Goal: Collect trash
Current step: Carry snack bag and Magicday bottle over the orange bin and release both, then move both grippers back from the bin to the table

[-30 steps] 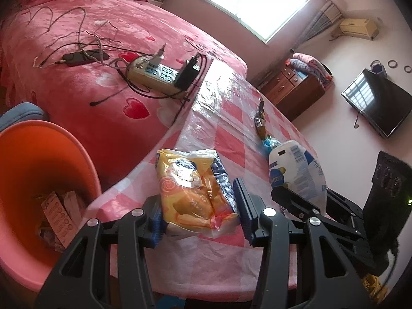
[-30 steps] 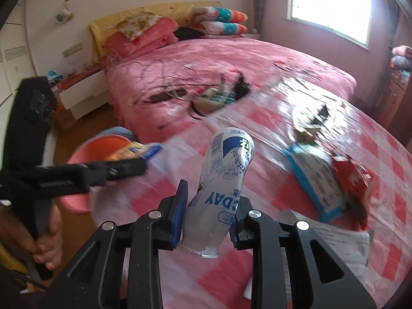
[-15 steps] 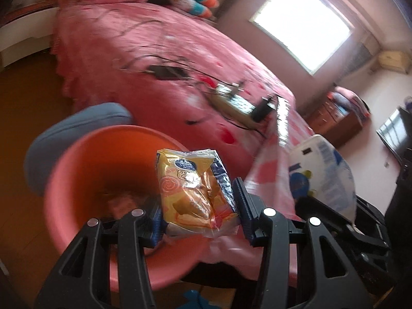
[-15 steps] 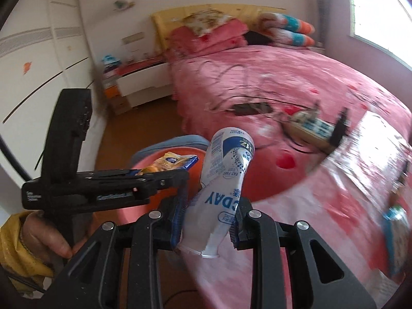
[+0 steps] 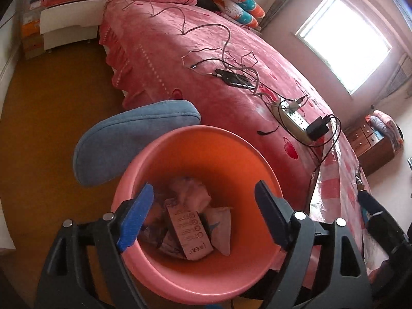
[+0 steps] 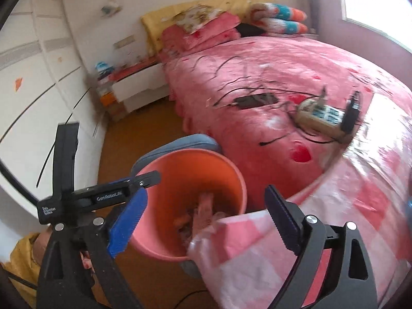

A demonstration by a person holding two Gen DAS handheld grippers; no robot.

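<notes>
Sitting on the floor beside the bed, the bin (image 5: 195, 270) holds the trash (image 5: 190, 229): crumpled wrappers, a printed paper packet and some white scraps piled at its bottom. The bin is pink outside and orange inside, and it stands just beside the corner of the tabletop (image 6: 342, 206), whose checked pink cloth hangs over the bin's near rim in the right wrist view. A blue cushion (image 5: 134, 141) lies against the far side of the bin.

The left gripper (image 5: 203, 213) hangs over the bin's mouth, pointing down into it. Its jaws have just been opening, and they now stand wide with nothing between the fingers (image 5: 136, 216). The right gripper (image 6: 203, 219) points at the bin from the tabletop side; its jaws have also just been opening and stand wide, with nothing gripped. In its view the left gripper's body crosses the left side of the bin, and a hand in a yellow sleeve (image 6: 23, 260) holds it from below.

On the bed (image 5: 180, 59), a power strip (image 5: 296, 121) with a black adapter plugged in, a dark phone (image 5: 234, 79) and loose cables (image 5: 224, 49) lie spread over the pink cover. Pillows (image 6: 203, 31) are stacked at the head, and a white nightstand (image 5: 69, 25) stands beside it.
</notes>
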